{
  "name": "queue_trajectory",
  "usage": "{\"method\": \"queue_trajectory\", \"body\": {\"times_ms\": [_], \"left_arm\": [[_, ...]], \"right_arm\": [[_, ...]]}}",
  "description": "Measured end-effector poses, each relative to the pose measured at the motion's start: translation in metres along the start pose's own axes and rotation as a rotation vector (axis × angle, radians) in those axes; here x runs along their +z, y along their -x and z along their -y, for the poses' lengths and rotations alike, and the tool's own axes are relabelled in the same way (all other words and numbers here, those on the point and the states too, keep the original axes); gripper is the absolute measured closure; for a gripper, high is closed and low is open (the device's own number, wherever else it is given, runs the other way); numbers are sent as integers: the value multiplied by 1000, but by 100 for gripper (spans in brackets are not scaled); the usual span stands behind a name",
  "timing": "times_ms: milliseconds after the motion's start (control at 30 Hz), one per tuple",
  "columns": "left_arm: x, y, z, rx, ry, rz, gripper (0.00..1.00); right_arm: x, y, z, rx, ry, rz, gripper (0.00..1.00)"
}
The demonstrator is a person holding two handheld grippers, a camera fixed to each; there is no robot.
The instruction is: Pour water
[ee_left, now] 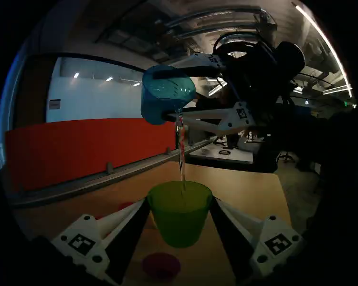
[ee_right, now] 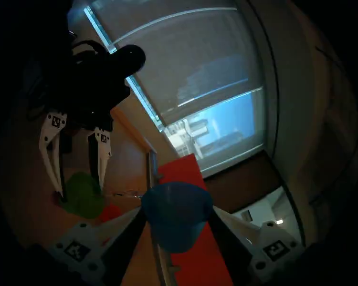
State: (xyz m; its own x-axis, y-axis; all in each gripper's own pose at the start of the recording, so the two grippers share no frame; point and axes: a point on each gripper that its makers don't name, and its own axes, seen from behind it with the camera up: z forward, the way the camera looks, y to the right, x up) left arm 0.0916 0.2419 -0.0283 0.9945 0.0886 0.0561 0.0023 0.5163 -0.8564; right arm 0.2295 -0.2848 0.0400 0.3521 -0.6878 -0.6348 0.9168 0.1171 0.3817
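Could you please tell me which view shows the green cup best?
The left gripper view: the green cup sits large and centred, upright in the left claw, water streaming in from the blue cup. The right gripper view shows that cup small, dim and far off.

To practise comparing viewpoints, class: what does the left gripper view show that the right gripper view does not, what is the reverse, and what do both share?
Left gripper view: a thin stream of water falling from one cup into the other, and a small round pink object lying below them.
Right gripper view: a large window with a partly lowered blind, with buildings beyond it.
Both: the translucent green plastic cup gripped by the left gripper, and the tilted blue plastic cup gripped by the right gripper.
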Motion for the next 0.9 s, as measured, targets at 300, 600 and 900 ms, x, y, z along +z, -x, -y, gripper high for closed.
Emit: {"method": "queue_trajectory", "body": {"times_ms": [300, 600, 900], "left_arm": [[2, 0, 0, 0, 4, 4, 13], [2, -3, -1, 5, 2, 1, 13], [3, -2, -1, 8, 3, 2, 12]], "right_arm": [[-1, -3, -4, -14, 7, 1, 11], [-2, -6, -8, -38, 17, 1, 11], [-2, -8, -10, -68, 22, 5, 11]]}}
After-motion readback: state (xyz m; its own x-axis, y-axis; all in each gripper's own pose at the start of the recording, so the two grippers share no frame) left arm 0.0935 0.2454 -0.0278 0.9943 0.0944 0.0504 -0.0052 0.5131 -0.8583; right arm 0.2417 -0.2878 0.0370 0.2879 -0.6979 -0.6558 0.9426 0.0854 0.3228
